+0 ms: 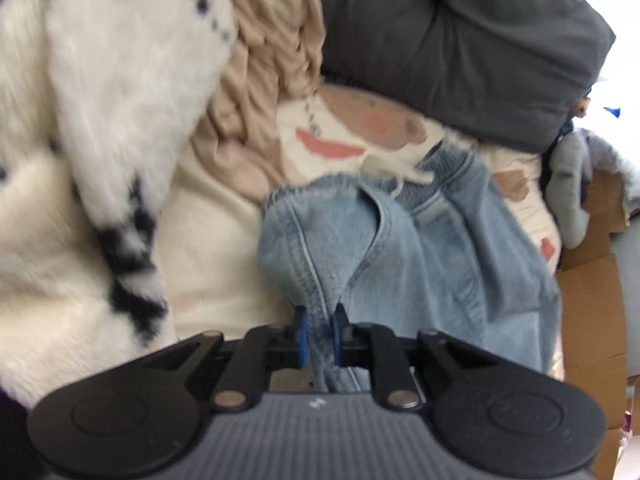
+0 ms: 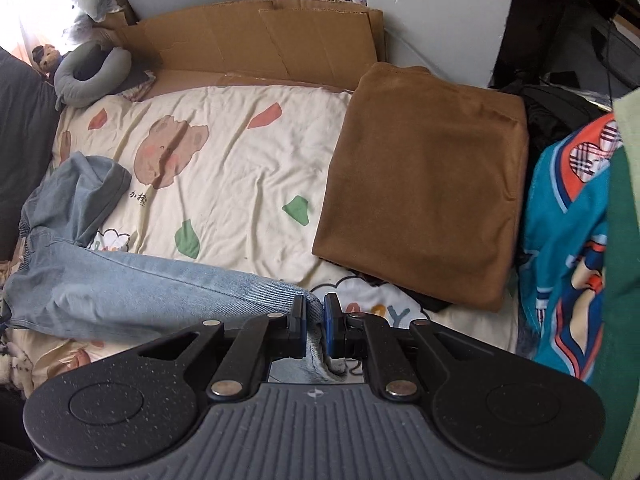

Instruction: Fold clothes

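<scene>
I am holding the light blue jeans [image 2: 120, 280] with both grippers. The left gripper [image 1: 319, 334] is clamped on a bunched fold of denim running along a seam; its blue pads [image 1: 301, 334] are pressing the cloth from either side. The right gripper [image 2: 315, 322] is pinched down on another end of the same garment, with a wad of denim showing between and behind the jaws. I cannot tell from either view which end is hem and which is waistband, since the left view is blurred, though a drawstring [image 1: 394, 174] is showing at the far part.

The jeans are lying across the printed bedsheet [image 2: 240, 168], partly lifted near my fingers and crumpled at the far end; they are not yet flat and no fold is made in them.

Done so far, as I am judging it: one brown garment [image 2: 424, 184] is sitting folded as a neat rectangle at the right side of the bed, beside the jeans and apart from them.

Left: the jeans themselves, a beige garment [image 1: 260, 92] heaped loose, a fluffy white and black piece [image 1: 100, 128], and a bright blue printed piece [image 2: 568, 240] at the right edge. I am reckoning the task is well under halfway.
</scene>
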### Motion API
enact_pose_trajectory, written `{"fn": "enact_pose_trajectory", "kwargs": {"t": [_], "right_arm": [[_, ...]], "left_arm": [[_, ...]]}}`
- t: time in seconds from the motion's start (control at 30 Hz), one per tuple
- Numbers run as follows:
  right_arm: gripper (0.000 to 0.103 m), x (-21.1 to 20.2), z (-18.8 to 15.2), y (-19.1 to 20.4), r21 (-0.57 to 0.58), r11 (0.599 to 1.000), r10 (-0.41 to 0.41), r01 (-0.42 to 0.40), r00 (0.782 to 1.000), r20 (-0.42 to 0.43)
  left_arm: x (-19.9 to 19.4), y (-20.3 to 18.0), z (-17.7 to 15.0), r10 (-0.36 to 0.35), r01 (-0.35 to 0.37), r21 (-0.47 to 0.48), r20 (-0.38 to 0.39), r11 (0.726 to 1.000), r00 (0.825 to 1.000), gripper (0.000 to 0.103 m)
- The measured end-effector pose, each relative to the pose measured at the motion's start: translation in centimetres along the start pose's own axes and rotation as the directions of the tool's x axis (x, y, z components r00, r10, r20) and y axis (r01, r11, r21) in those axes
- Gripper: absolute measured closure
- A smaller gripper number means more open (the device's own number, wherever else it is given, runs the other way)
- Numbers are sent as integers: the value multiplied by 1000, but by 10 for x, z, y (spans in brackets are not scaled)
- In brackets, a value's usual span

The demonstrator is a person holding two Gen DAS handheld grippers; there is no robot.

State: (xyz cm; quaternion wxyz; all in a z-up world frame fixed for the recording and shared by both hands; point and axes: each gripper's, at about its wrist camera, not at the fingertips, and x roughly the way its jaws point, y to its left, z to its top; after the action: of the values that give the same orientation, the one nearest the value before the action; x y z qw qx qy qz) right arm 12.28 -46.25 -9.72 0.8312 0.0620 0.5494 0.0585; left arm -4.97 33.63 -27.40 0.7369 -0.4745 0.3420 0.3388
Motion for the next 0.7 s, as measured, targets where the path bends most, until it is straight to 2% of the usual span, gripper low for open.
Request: {"fn": "enact_pose_trajectory", "kwargs": {"t": [0.23, 0.47, 0.67, 0.7], "right_arm": [[97, -15, -15, -9, 14, 1000, -21, 21, 1000, -16], [94, 29, -36, -33, 55, 993, -100, 105, 991, -87], [88, 57, -35, -20, 14, 991, -135, 137, 987, -88], [86, 60, -32, -16, 7, 991, -133, 134, 988, -84]], "left_arm": [[-19, -12, 8, -43, 44, 60, -4, 997, 999, 91], [-4, -12, -17, 7, 8, 148, -102, 989, 995, 90], [-14, -22, -18, 62, -15, 275, -164, 961, 985, 68], [-17, -25, -13, 62, -18, 277, -151, 961, 987, 64]]}}
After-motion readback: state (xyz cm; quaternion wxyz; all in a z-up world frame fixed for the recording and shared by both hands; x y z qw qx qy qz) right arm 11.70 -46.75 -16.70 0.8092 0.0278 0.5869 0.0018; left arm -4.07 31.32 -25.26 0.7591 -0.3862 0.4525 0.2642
